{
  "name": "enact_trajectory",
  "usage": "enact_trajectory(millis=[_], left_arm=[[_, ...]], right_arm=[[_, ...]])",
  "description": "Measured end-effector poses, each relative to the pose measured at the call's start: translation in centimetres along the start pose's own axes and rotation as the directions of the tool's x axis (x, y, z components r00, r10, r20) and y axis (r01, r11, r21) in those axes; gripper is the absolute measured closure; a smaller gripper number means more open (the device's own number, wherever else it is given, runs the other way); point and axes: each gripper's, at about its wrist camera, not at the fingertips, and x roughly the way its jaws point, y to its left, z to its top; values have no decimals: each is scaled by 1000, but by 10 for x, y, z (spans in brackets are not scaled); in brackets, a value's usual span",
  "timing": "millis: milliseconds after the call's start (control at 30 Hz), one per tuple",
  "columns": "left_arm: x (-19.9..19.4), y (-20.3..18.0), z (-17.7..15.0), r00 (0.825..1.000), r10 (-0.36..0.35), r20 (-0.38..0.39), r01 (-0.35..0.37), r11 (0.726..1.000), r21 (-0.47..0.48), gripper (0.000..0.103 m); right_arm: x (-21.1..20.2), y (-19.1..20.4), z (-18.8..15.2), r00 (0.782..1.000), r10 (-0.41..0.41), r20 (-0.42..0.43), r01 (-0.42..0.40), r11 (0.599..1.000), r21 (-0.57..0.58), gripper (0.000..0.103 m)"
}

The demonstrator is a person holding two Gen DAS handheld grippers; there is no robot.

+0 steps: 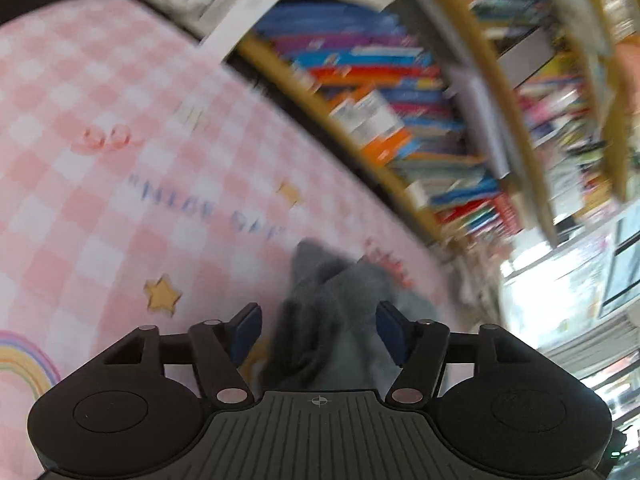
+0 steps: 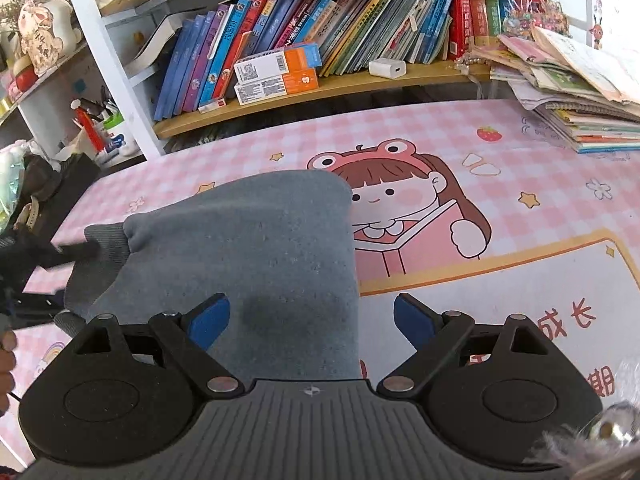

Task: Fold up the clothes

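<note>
A grey knit garment [image 2: 256,248] lies folded on the pink checked table mat [image 2: 500,152], its ribbed cuff [image 2: 102,248] at the left. My right gripper [image 2: 311,322] is open just above the garment's near part, holding nothing. In the blurred left wrist view, my left gripper [image 1: 319,330] is open, with a bunched bit of the grey garment [image 1: 340,300] between and beyond its blue pads; the pads do not press it. In the right wrist view the left gripper [image 2: 68,251] shows as a dark blur at the cuff.
A bookshelf [image 2: 320,84] full of upright books runs along the mat's far edge. A stack of booklets [image 2: 572,92] sits at the far right. A pen pot and clutter [image 2: 96,128] stand at the far left. A person's hand [image 2: 6,364] is at the left edge.
</note>
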Motion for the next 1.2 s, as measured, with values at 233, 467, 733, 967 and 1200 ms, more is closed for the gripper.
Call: enact_trajectory(millis=[233, 467, 733, 967, 1200], left_arm=[[16, -2, -14, 994, 31, -102, -33, 999, -22, 40], [-6, -6, -8, 999, -37, -14, 37, 999, 1, 87], [4, 14, -11, 993, 89, -74, -93, 994, -50, 62], [-2, -13, -9, 998, 62, -31, -60, 996, 71, 19], [20, -1, -17, 983, 71, -169, -67, 997, 26, 19]], right_arm=[[7, -2, 5, 999, 27, -19, -26, 1000, 17, 14], [9, -1, 5, 999, 27, -32, -27, 1000, 12, 14], [11, -1, 3, 998, 28, -52, -28, 1000, 14, 14], [13, -7, 3, 996, 61, -72, -57, 997, 60, 14], [19, -23, 3, 986, 122, -111, -101, 978, 183, 14]])
